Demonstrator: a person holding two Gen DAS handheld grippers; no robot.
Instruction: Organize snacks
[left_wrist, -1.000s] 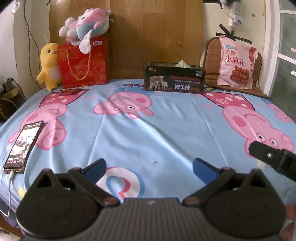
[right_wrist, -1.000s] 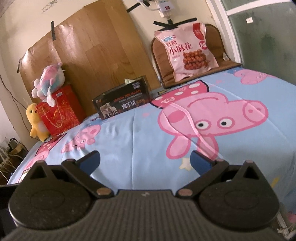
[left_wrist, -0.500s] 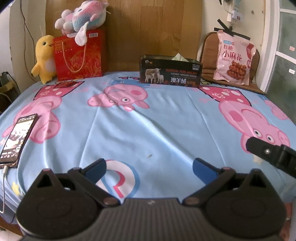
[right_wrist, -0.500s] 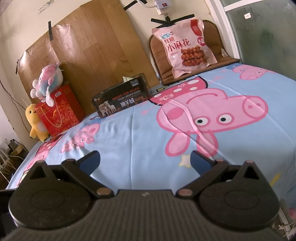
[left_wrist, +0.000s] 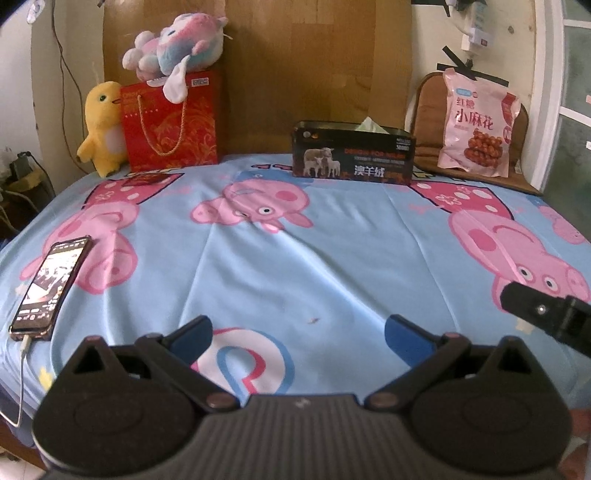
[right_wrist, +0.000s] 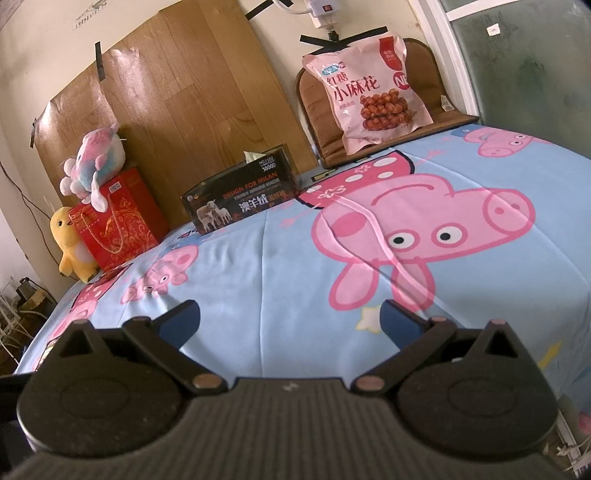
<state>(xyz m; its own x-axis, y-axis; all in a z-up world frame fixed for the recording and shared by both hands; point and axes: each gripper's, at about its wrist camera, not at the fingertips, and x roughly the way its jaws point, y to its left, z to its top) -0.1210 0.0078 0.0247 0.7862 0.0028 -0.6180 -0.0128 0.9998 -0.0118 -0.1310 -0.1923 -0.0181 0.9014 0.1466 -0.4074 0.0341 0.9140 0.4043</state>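
Observation:
A pink snack bag (left_wrist: 476, 125) (right_wrist: 369, 92) printed with fried dough twists leans upright against a brown cushion (left_wrist: 424, 110) (right_wrist: 317, 96) at the far right of the bed. My left gripper (left_wrist: 299, 332) hovers open over the near edge of the blue cartoon-pig sheet (left_wrist: 332, 258), holding nothing. My right gripper (right_wrist: 290, 317) is open too, empty, low over the sheet (right_wrist: 277, 266), far short of the bag. Part of the right gripper's black body (left_wrist: 543, 314) shows at the right edge of the left wrist view.
A dark tissue box (left_wrist: 352, 153) (right_wrist: 242, 199) stands at the back centre. A red gift bag (left_wrist: 170, 122) (right_wrist: 118, 225) with a plush toy (left_wrist: 177, 50) on top and a yellow duck plush (left_wrist: 101, 122) sit back left. A charging phone (left_wrist: 50, 284) lies near left.
Both grippers stayed open and empty. The left view drifted slightly, ending close to its starting framing; the right view edged toward the snack bag, which looks a little larger now.

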